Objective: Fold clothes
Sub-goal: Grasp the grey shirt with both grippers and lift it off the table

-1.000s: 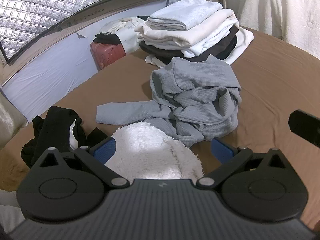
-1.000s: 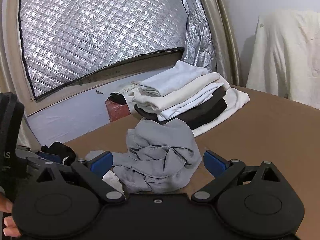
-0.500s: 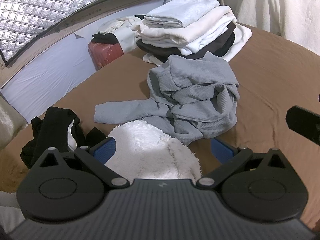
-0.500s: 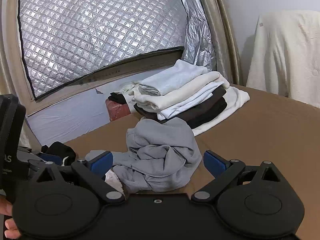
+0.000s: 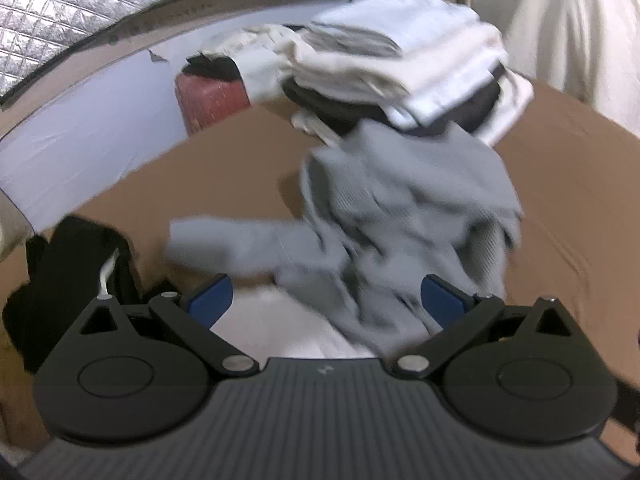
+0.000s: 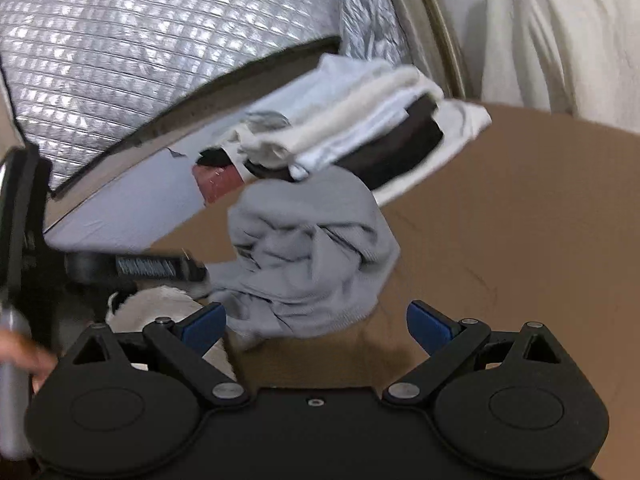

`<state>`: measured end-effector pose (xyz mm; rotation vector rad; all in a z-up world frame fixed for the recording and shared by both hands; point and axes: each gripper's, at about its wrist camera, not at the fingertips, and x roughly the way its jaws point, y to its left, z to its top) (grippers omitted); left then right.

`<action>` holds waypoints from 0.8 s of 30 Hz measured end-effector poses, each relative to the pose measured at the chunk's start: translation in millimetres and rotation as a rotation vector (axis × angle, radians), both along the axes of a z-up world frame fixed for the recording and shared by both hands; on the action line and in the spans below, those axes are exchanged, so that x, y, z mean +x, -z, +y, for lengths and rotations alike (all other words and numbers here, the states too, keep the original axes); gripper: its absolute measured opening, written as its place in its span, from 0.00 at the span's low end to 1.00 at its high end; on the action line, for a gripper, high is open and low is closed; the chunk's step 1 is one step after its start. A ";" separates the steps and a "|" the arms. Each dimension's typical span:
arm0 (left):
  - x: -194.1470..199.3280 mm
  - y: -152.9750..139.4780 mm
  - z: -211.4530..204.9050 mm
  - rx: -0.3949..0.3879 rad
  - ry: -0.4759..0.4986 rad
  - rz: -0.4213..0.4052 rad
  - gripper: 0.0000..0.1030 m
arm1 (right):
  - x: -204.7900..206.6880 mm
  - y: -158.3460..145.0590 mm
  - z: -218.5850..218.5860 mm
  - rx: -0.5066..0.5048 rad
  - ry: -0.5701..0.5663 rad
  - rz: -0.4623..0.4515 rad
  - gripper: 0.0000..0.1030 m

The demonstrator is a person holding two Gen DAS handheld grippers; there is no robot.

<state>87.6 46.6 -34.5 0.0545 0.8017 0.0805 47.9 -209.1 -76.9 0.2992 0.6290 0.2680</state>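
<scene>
On the brown surface point(image 5: 224, 184), a crumpled grey sweater point(image 5: 400, 216) lies in a loose heap, with one sleeve stretched flat toward the left of the left wrist view. Both current views are blurred.

1. Left gripper point(image 5: 326, 300): the jaws stand wide apart, with nothing between the blue pads point(image 5: 210, 298). The near edge of the grey sweater and a white fluffy garment point(image 5: 276, 320) lie below the gap; contact with either cannot be determined.
2. Right gripper point(image 6: 316, 322): the jaws stand wide apart and hold nothing. The near edge of the sweater point(image 6: 308, 256) lies just ahead of the left pad, and bare brown surface point(image 6: 520, 220) shows below the gap.
3. Left side of the right wrist view: the left gripper appears as a dark body with one finger reaching to the edge of the sweater, above the white fluffy garment point(image 6: 160, 304).

Behind the sweater, touching its far edge, stands a stack of folded clothes point(image 5: 400, 60) in white, cream and black layers. A black garment point(image 5: 68, 272) lies bunched at the left edge of the surface, well apart from the stack. A red case point(image 5: 212, 98) sits beyond the far edge of the surface, left of the stack. A quilted silver sheet point(image 6: 140, 60) covers the background, and a cream cloth point(image 6: 560, 40) hangs at the right.
</scene>
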 end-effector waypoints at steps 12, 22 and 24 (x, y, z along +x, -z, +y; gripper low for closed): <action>174.0 42.0 62.4 -0.481 -0.192 0.289 1.00 | 109.4 21.7 -24.9 0.285 0.022 0.187 0.90; 177.6 132.6 56.6 -0.615 -0.283 0.336 1.00 | 165.2 66.2 -46.5 0.509 0.154 0.351 0.92; 179.9 130.4 50.3 -0.637 -0.245 0.344 0.98 | 177.5 94.0 -38.4 0.560 0.197 0.393 0.92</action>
